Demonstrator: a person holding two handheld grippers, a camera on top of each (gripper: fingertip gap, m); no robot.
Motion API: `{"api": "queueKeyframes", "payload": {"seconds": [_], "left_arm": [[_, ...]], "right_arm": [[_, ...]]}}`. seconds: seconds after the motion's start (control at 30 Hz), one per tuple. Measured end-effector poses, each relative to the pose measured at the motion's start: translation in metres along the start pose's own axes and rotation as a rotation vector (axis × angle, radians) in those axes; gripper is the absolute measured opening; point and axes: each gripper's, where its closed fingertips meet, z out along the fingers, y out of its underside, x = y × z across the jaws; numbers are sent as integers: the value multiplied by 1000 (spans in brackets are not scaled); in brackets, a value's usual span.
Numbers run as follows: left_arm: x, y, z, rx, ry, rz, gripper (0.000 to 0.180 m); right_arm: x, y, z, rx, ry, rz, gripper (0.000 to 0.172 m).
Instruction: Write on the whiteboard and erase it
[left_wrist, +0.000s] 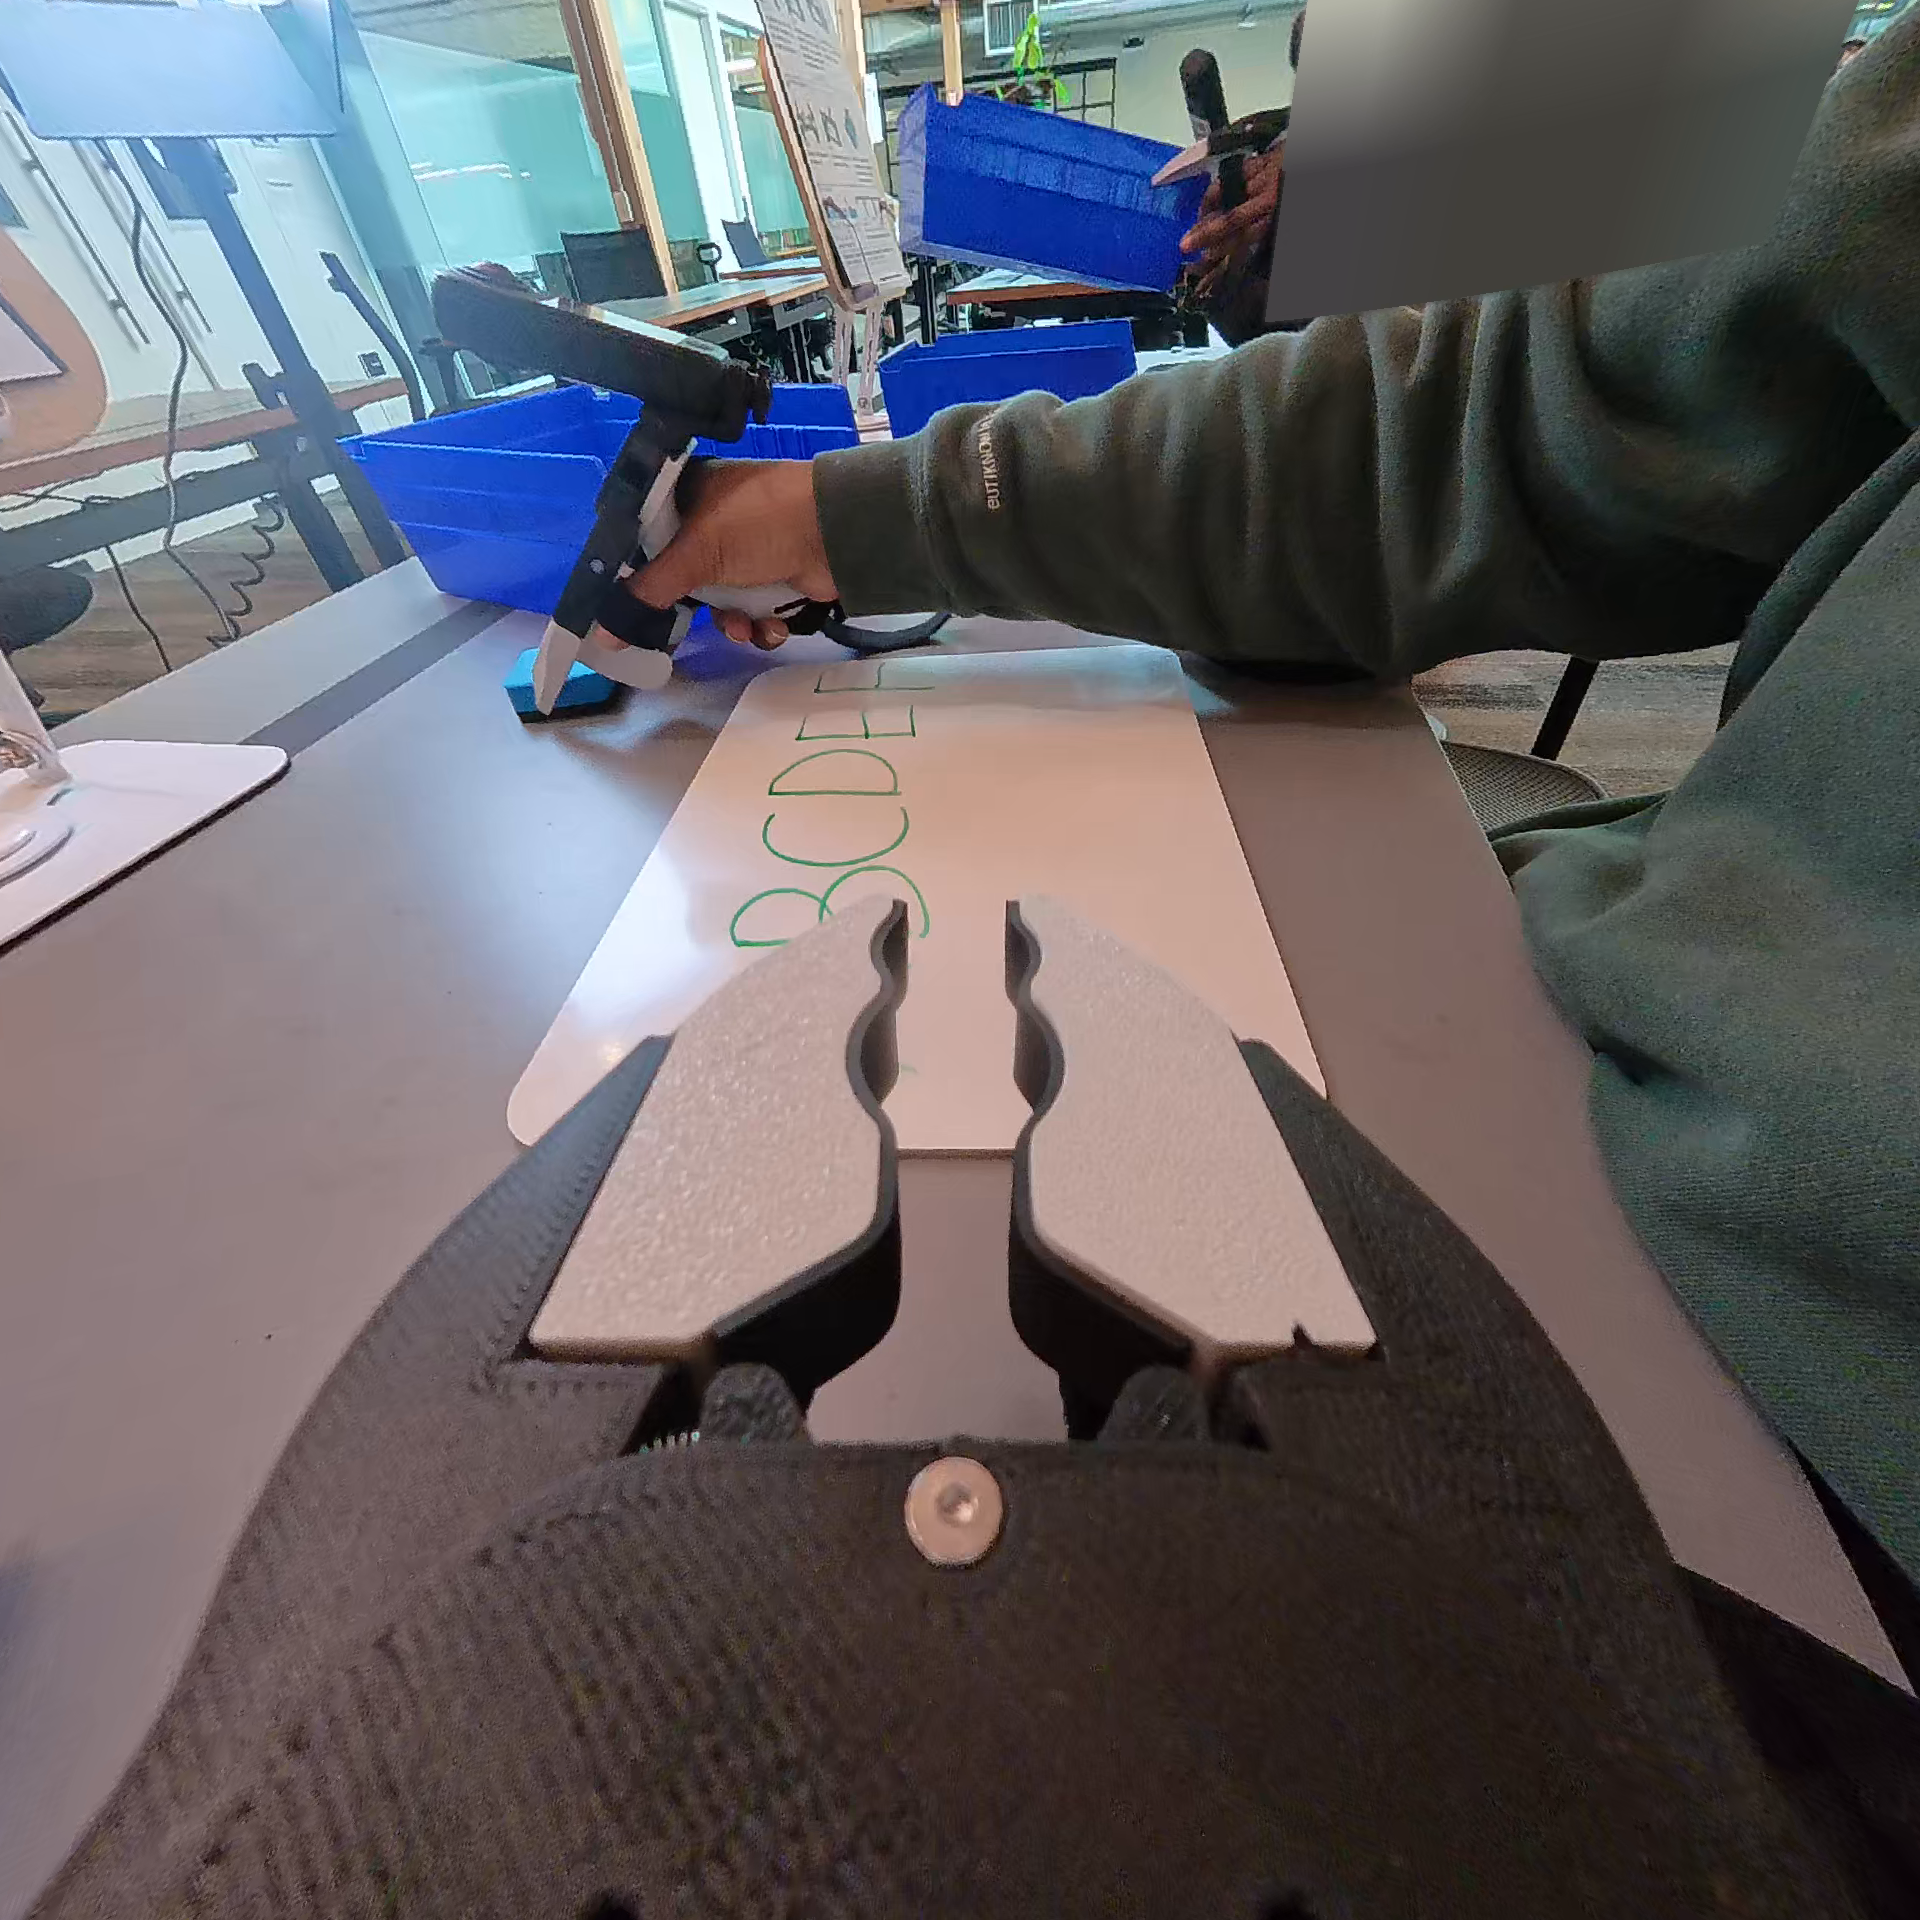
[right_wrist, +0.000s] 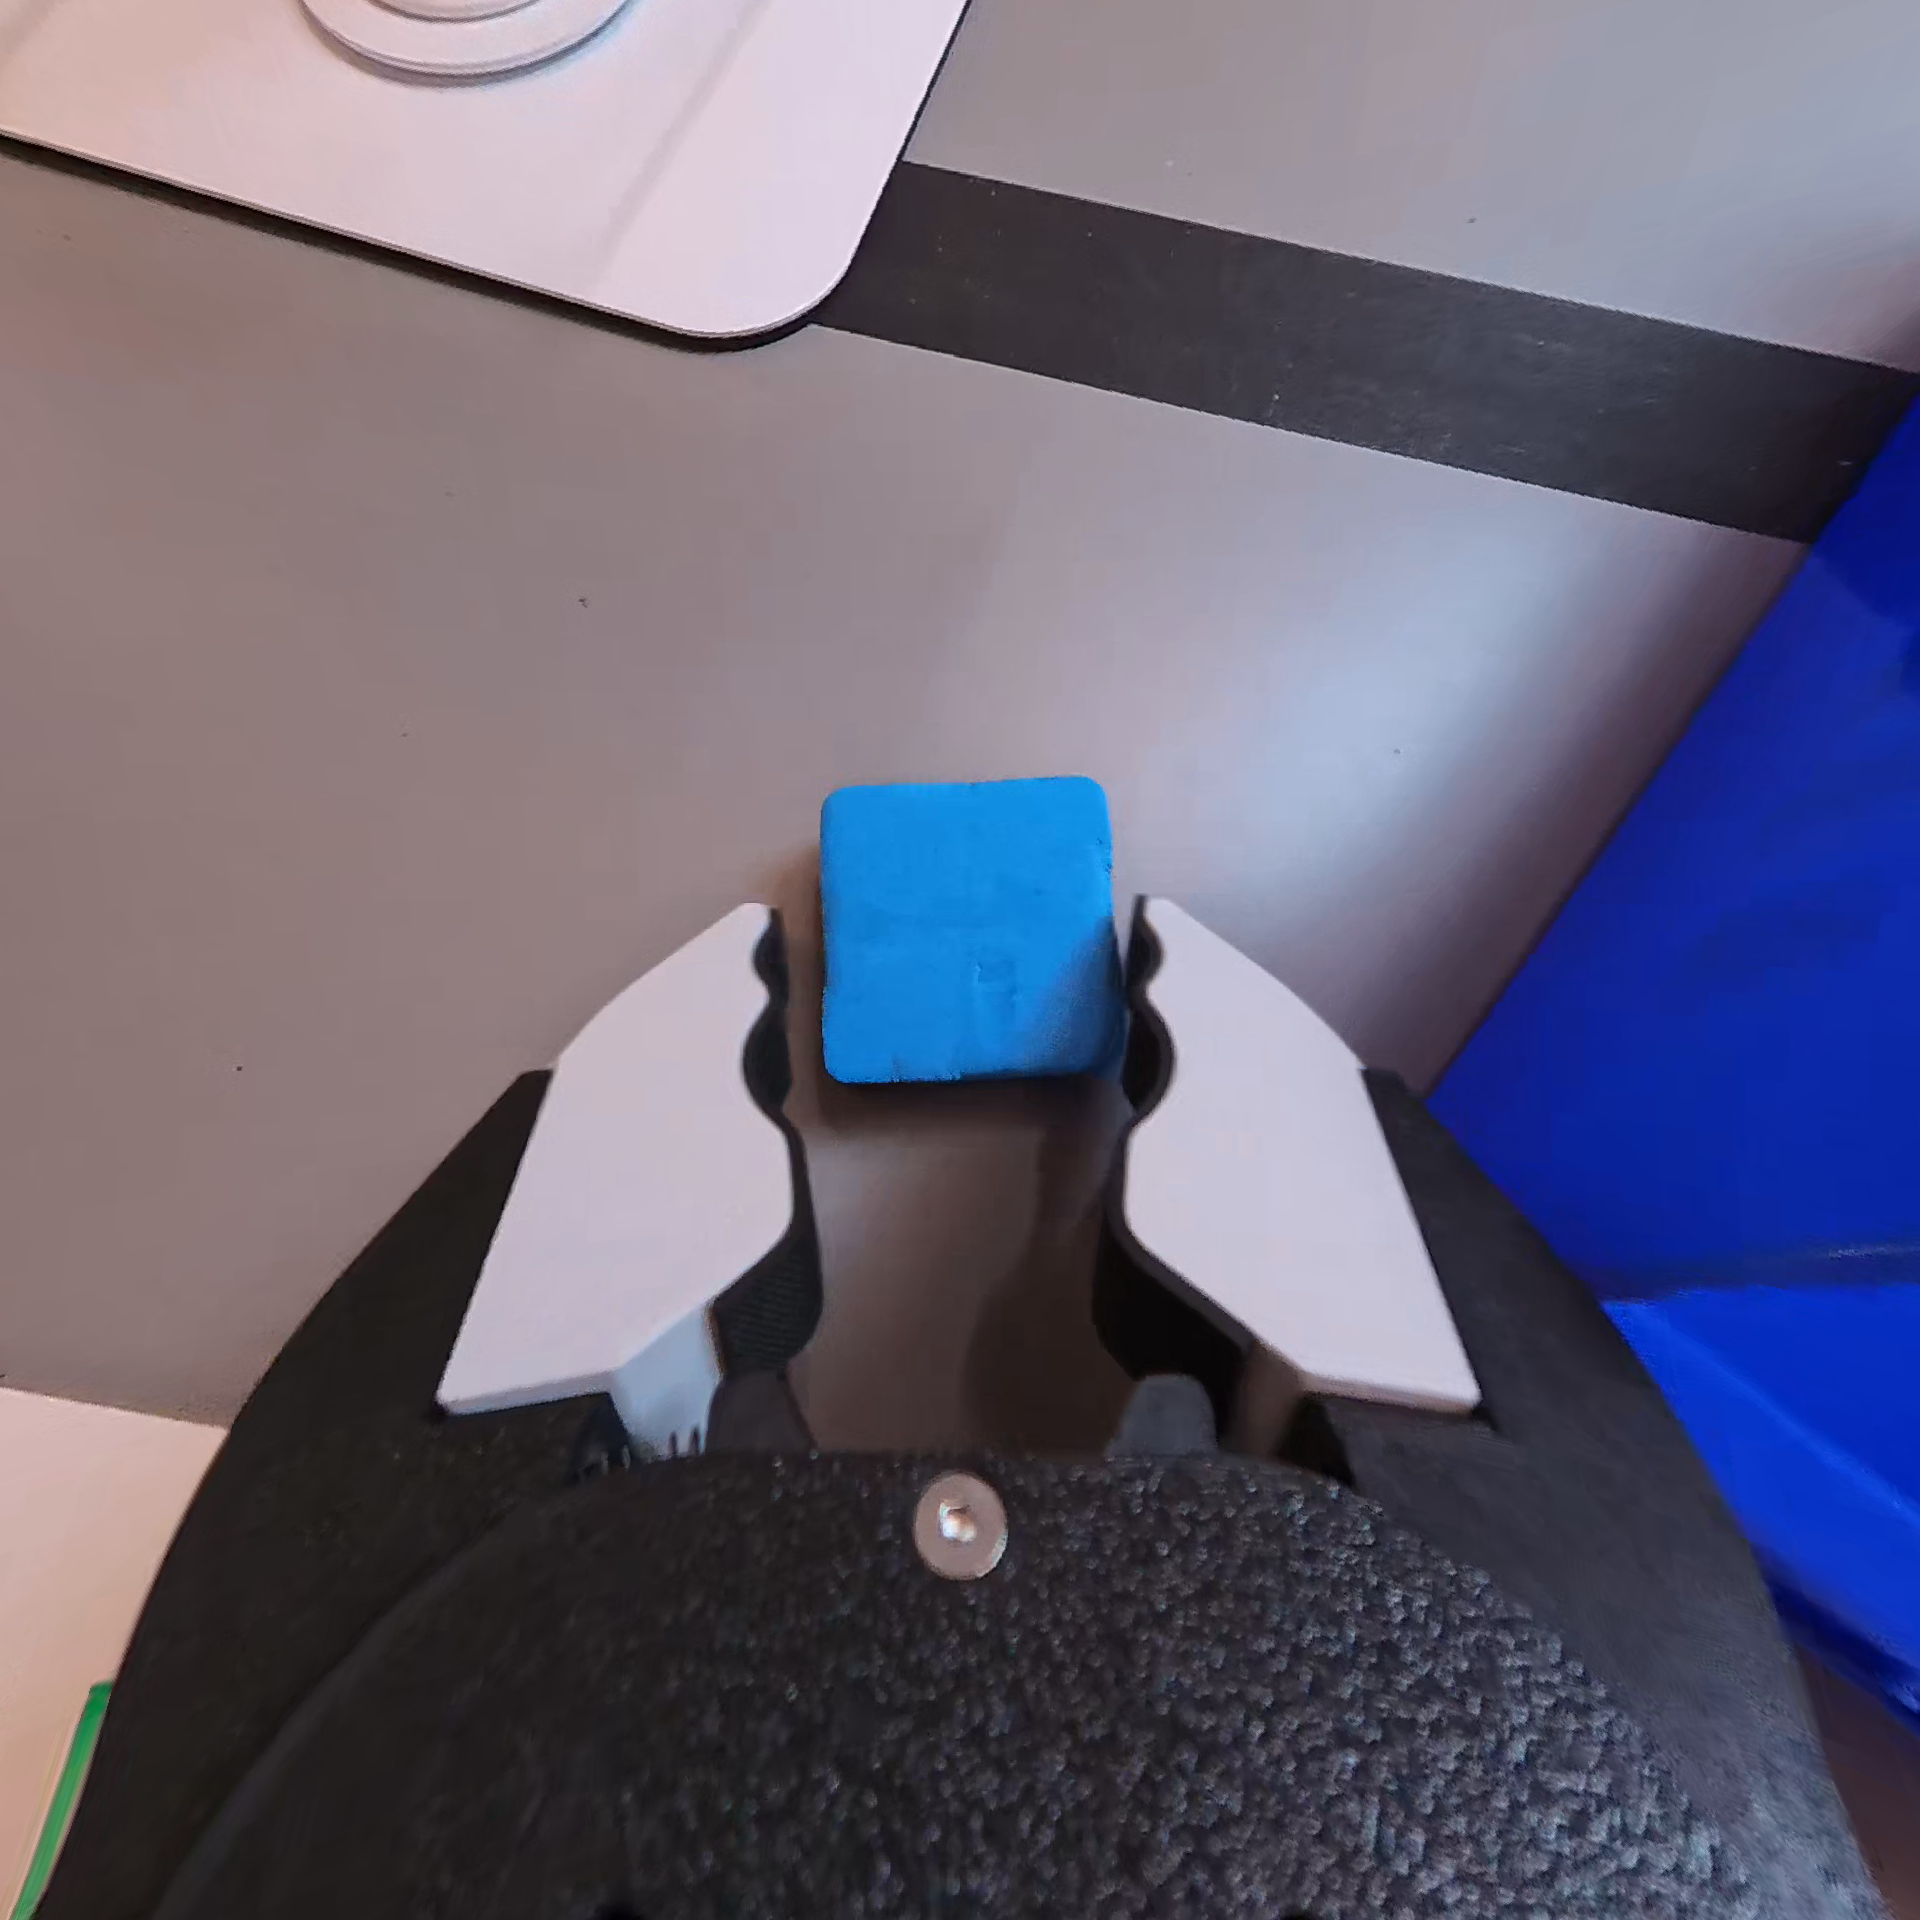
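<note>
An open office — glass partitions (left_wrist: 499, 156), desks (left_wrist: 727, 296), blue storage bins (left_wrist: 499, 509).

A grey table (left_wrist: 312, 1039) with a dark strip across it stands in an open office; behind it are glass partitions (left_wrist: 499, 156) in pale wooden frames, more desks, a dark chair (left_wrist: 613, 260) and what may be a plant (left_wrist: 1029, 52)

Dark green sleeve (left_wrist: 1299, 478), black-and-white hand-held gripper (left_wrist: 597, 665)

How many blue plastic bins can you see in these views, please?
3, perhaps more hidden: one blue plastic bin on the grey table behind the right tool, one farther back, one held tilted by a person in the background.
</note>
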Motion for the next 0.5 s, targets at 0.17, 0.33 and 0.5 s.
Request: {"api": "queueKeyframes", "payload": {"seconds": [0.17, 0.33, 0.5], "left_arm": [[0, 1, 0, -5, 3, -1, 18], [7, 11, 3, -76, 46, 4, 7], [20, 29, 12, -192, 77, 54, 0]], "right_arm": [[-9, -1, -15, 31, -60, -60, 52], [-53, 9, -81, 95, -225, -226, 52], [-71, 74, -128, -9, -258, -368, 52]]}}
